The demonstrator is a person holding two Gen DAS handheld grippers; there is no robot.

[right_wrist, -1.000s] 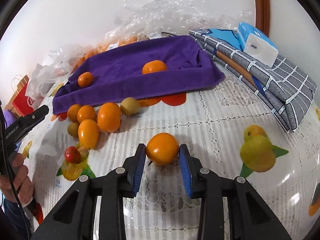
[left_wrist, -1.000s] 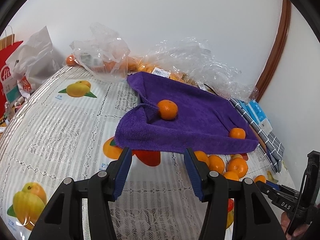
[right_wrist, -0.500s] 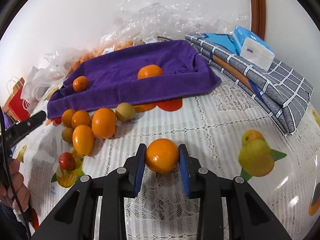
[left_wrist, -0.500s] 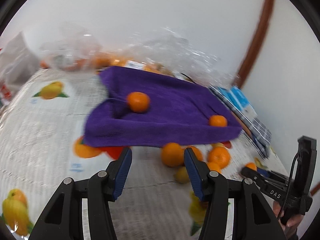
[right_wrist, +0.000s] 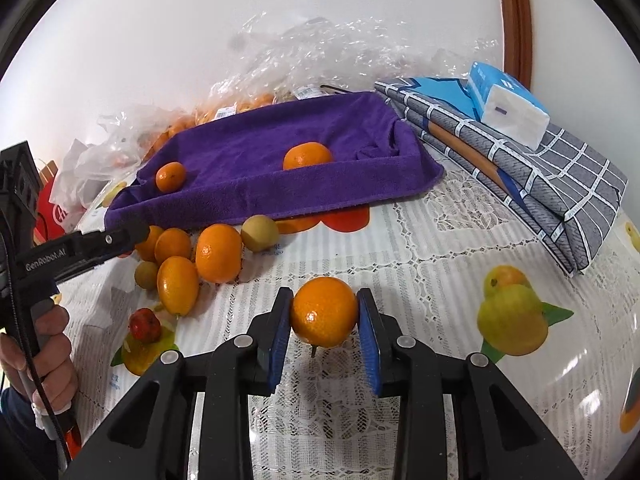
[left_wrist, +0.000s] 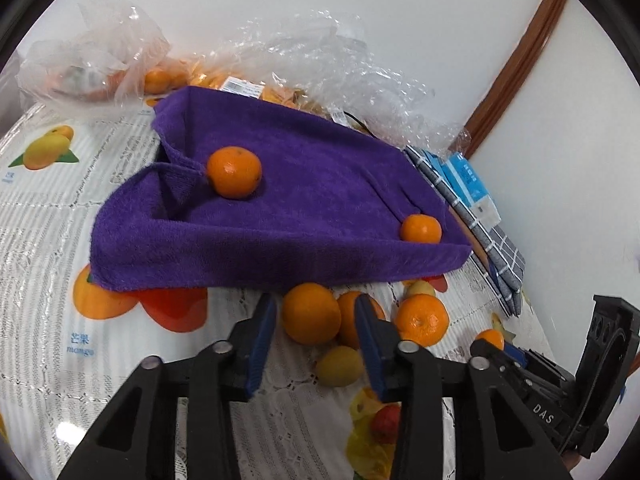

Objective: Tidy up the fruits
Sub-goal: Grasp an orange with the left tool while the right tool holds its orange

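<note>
A purple towel (left_wrist: 320,208) (right_wrist: 280,160) lies on the fruit-print tablecloth with two oranges on it, one (left_wrist: 234,172) near the left fold and one (left_wrist: 421,229) at the right corner. Loose fruit is heaped in front of the towel. My left gripper (left_wrist: 315,308) reaches into that heap, its jaws closing around an orange (left_wrist: 311,314); a small gap still shows beside each pad. My right gripper (right_wrist: 324,300) is shut on another orange (right_wrist: 324,312) just over the cloth. The left gripper's tip (right_wrist: 132,234) also shows beside the heap.
Several oranges (right_wrist: 218,252), two pale yellow fruits (right_wrist: 260,233) and a small red fruit (right_wrist: 145,324) lie in the heap. Clear plastic bags (left_wrist: 328,60) with more oranges line the wall. A folded grey checked cloth (right_wrist: 540,184) carries a tissue pack (right_wrist: 508,108).
My left gripper has swung right and forward from the towel's front edge down to the fruit heap, and its jaws have narrowed around an orange. The right gripper kept hold of its orange.
</note>
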